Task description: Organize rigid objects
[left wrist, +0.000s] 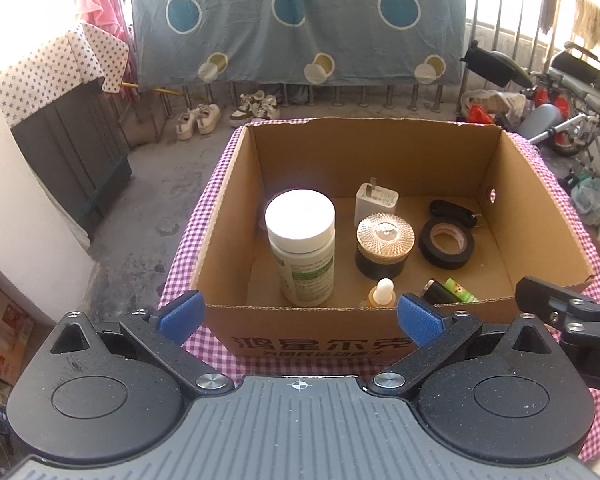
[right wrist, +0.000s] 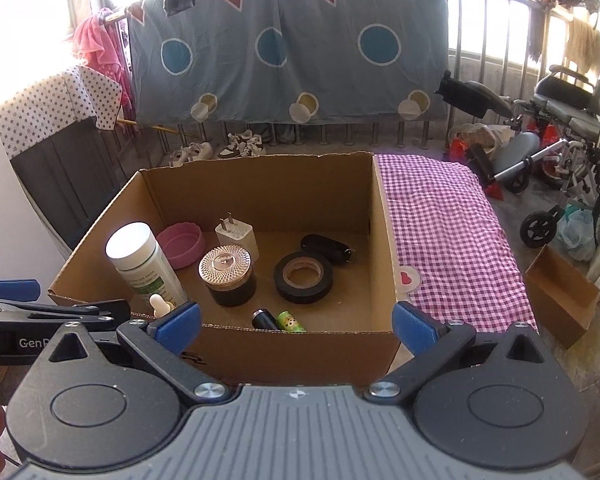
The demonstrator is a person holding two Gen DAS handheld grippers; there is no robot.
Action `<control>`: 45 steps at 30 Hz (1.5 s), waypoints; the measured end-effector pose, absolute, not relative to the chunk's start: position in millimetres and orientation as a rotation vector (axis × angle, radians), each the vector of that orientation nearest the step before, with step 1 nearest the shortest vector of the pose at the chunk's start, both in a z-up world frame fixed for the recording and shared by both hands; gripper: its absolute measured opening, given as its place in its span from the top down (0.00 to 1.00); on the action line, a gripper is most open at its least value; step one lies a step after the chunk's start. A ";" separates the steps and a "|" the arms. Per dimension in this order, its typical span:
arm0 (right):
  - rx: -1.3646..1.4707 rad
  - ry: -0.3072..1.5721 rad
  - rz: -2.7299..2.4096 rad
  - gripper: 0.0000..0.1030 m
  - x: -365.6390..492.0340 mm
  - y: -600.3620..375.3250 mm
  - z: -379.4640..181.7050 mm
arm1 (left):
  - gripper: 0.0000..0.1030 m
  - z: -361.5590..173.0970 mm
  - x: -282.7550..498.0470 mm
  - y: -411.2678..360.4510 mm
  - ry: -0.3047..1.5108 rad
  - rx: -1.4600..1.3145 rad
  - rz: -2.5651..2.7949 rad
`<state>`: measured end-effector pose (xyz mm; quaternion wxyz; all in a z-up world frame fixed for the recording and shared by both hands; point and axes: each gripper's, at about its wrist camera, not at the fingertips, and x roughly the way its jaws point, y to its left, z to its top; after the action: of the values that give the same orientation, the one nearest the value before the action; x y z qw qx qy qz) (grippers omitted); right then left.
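Brown cardboard box on purple gingham cloth holds white-capped pill bottle, gold-lidded dark jar, black tape roll, white charger plug — all upright or flat inside. Left gripper and right gripper spread wide, empty — both at near wall.
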<state>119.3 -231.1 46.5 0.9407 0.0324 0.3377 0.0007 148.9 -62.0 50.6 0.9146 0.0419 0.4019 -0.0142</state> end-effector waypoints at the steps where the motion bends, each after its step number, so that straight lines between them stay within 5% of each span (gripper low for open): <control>1: 0.067 0.690 0.000 0.00 119.7 -231.1 46.4 | 0.00 51.1 148.8 -62.4 0.824 0.087 -0.029; 45: 0.053 0.754 -0.052 0.00 118.6 -243.9 37.0 | 0.01 38.5 148.8 -73.5 0.898 0.090 -0.062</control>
<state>118.6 -243.9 37.0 0.9290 0.0257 0.3683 -0.0254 148.8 -73.5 38.5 0.8995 0.0435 0.4337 -0.0298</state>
